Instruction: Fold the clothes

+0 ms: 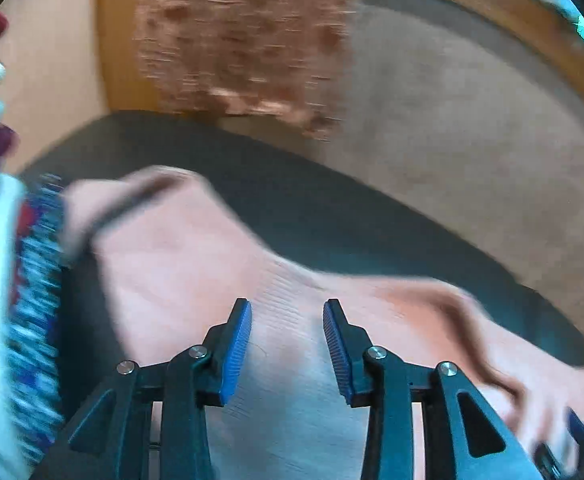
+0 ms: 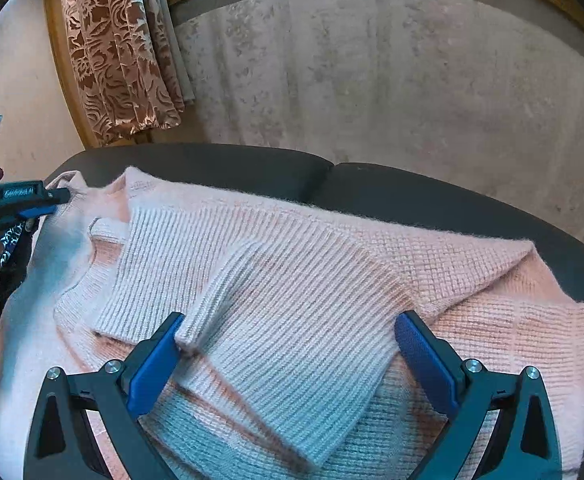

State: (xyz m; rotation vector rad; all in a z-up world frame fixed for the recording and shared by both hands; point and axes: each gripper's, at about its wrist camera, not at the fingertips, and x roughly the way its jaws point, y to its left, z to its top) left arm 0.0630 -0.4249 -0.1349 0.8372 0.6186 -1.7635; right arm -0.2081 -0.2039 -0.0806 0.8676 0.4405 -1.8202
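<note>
Right gripper [image 2: 287, 344]: we are holding its blue pads wide apart, gripping nothing, hovering over a ribbed cuff.
Left gripper [image 1: 287, 334]: we are holding it parted — nothing between the pads, knit below.
Pink sweater [image 2: 292, 256]: lying spread on the dark table [image 2: 392, 188] — sleeves folded inward.

Black claw [image 2: 287, 344] arms, blue ribbed pads [image 1: 237, 350], silver screws

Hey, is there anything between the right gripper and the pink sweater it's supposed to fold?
Nothing visible. The right gripper is open directly over the pink sweater, its blue pads straddling the folded ribbed sleeve. The sweater lies on the dark table, with no other item across it there.
</note>
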